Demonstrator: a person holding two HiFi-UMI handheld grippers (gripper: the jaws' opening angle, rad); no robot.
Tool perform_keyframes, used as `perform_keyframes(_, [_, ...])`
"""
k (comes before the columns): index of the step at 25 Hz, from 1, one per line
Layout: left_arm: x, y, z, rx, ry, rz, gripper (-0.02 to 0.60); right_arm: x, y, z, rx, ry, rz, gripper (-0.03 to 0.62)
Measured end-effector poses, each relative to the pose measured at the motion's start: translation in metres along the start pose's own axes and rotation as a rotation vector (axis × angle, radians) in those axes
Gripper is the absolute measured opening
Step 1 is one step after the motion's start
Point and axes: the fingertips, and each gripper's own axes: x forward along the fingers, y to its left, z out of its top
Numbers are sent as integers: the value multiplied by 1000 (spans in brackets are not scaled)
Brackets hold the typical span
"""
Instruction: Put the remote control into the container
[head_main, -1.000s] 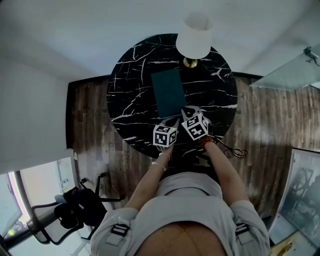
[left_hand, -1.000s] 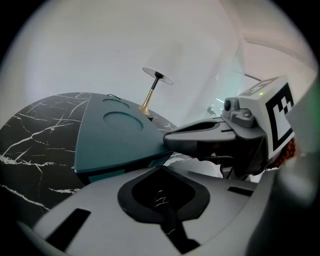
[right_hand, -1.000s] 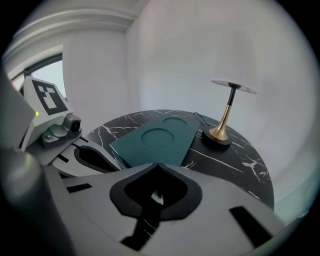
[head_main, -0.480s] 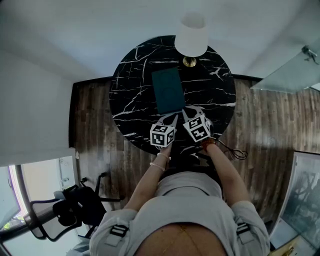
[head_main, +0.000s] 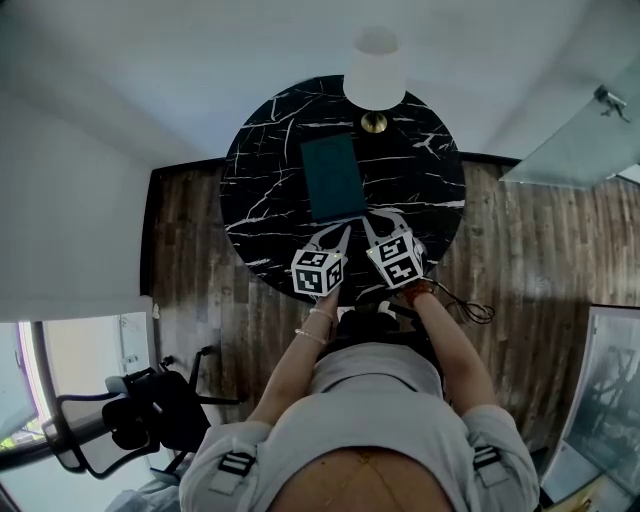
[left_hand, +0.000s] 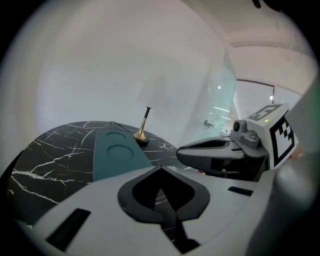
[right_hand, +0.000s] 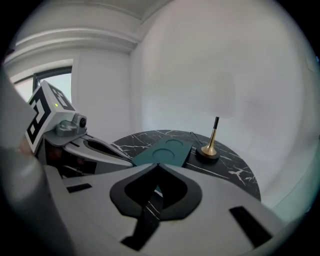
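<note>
A teal container (head_main: 334, 178) with two round recesses lies flat in the middle of the round black marble table (head_main: 265, 190). It also shows in the left gripper view (left_hand: 117, 152) and the right gripper view (right_hand: 167, 150). No remote control shows in any view. My left gripper (head_main: 343, 232) and right gripper (head_main: 370, 220) hang side by side above the table's near part, just short of the container's near end. Both are shut with nothing between the jaws, the left's tips (left_hand: 160, 167) and the right's tips (right_hand: 158, 165) meeting.
A lamp with a white shade (head_main: 375, 75) and brass base (right_hand: 209, 151) stands at the table's far edge behind the container. Wooden floor surrounds the table. A black chair (head_main: 140, 420) is at the lower left, a glass surface (head_main: 580, 140) at the right, a cable (head_main: 470, 305) on the floor.
Both grippers have lifted off the table and drawn slightly back from the container's near end, still shut. The container and lamp have not moved.
</note>
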Motion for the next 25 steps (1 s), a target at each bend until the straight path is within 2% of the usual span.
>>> perform_keyframes(10, [-36, -24, 33, -3, -125, 20, 5, -42, 5, 20, 4, -92, -12, 12])
perform_keyframes(25, [-89, -61, 96, 35, -333, 20, 5, -98, 10, 64, 110, -263, -25, 12])
